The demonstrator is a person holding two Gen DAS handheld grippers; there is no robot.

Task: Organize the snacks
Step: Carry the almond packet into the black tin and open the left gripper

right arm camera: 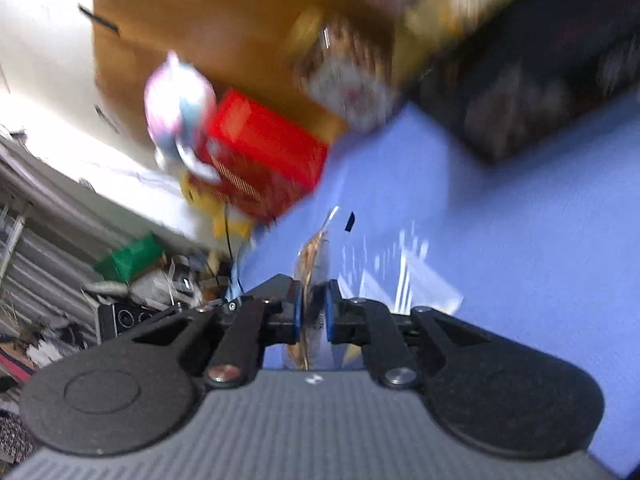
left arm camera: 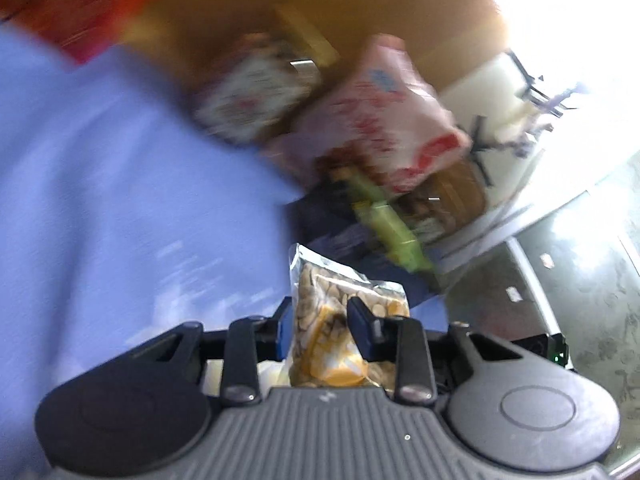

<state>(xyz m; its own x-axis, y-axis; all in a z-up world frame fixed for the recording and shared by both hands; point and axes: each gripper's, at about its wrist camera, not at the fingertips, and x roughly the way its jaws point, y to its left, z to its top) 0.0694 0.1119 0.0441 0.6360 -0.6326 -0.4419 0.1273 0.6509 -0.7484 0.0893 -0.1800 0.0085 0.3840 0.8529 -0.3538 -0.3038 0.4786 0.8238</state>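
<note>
My left gripper [left arm camera: 320, 320] is shut on a clear snack packet [left arm camera: 332, 300] of beige round pieces with a yellow label, held above the blue cloth [left arm camera: 120, 200]. My right gripper [right arm camera: 314, 308] is shut on the thin edge of a clear snack packet [right arm camera: 312, 256] with brownish contents, also held above the blue cloth [right arm camera: 520, 260]. Both views are motion-blurred. Ahead in the left wrist view are a white-and-red bag [left arm camera: 384, 120], a patterned packet [left arm camera: 252, 92] and a green packet [left arm camera: 392, 224].
A brown cardboard box [left arm camera: 360, 0] stands behind the snacks. In the right wrist view a red box [right arm camera: 264, 152], a pink-white bag [right arm camera: 176, 108], a dark box [right arm camera: 540, 80] and a clear flat bag [right arm camera: 416, 284] lie on the cloth. Clutter sits at the left beyond the table edge.
</note>
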